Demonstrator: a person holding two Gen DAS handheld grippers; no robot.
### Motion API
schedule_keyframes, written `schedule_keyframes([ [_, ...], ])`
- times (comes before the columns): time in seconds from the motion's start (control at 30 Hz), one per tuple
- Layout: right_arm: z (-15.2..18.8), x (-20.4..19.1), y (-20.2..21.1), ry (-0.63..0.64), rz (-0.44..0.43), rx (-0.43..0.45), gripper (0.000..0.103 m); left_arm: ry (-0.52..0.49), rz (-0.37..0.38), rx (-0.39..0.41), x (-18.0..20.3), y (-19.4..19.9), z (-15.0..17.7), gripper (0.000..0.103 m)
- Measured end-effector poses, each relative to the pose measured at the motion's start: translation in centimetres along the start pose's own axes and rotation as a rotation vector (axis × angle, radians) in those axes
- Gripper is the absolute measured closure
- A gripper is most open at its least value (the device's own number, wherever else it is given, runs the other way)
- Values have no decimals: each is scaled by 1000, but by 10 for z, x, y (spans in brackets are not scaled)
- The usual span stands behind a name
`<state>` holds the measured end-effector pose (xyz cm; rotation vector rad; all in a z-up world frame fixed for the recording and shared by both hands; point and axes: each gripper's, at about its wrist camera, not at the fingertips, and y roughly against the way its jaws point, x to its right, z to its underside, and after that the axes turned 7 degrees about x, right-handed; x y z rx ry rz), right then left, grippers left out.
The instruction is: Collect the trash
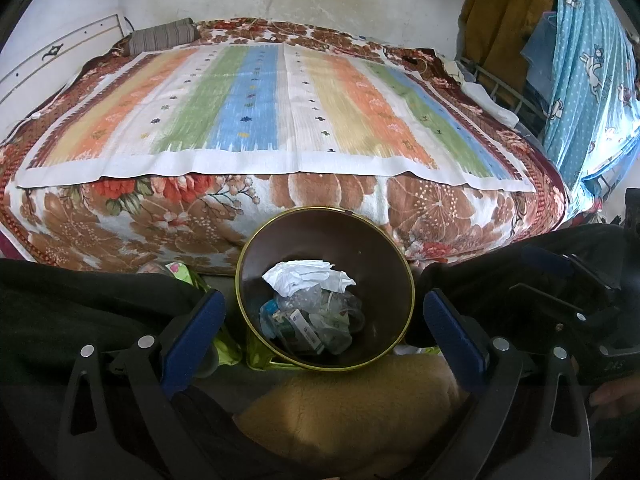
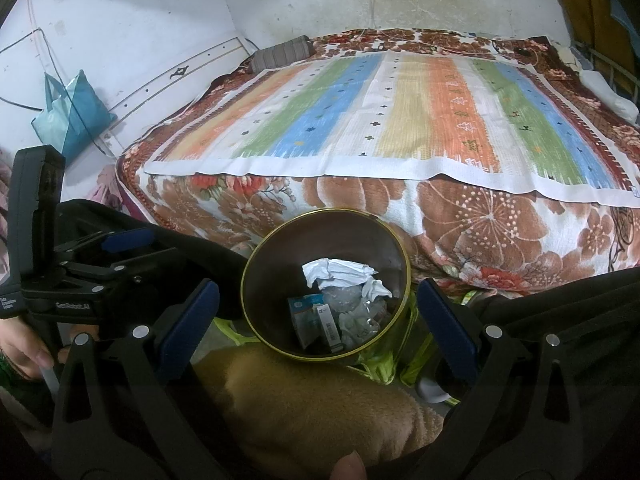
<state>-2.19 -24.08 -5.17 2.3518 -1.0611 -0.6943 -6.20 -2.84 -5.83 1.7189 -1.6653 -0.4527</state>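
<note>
1. Trash (image 1: 316, 312) sits in the brown bin (image 1: 256, 240) on the floor against the bed (image 1: 280, 104); crumpled white paper (image 1: 308, 276) rides on top.
2. Left gripper (image 1: 324, 320) and right gripper (image 2: 318, 314) hover over the bin; jaws spread wide, both empty.
3. Risk: bin looks tilted; a knock on the rim may tip it.
4. Risk: green wrappers (image 2: 384, 364) beside the base may go unnoticed under the rim.

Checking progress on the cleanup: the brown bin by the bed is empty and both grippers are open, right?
Not quite: the brown bin already holds crumpled white paper and wrappers, as the left wrist view shows. Both the left gripper and right gripper are open.
</note>
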Motion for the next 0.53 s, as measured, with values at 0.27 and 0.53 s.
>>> schedule_keyframes([
  [0.27,1,-2,0,-1,-2,-3,9,-4,-5,0,2,-1,1,6],
  [0.53,0,-1,0,-1,-2,-4,9,-2,-2,-11,4,-3,3,6],
])
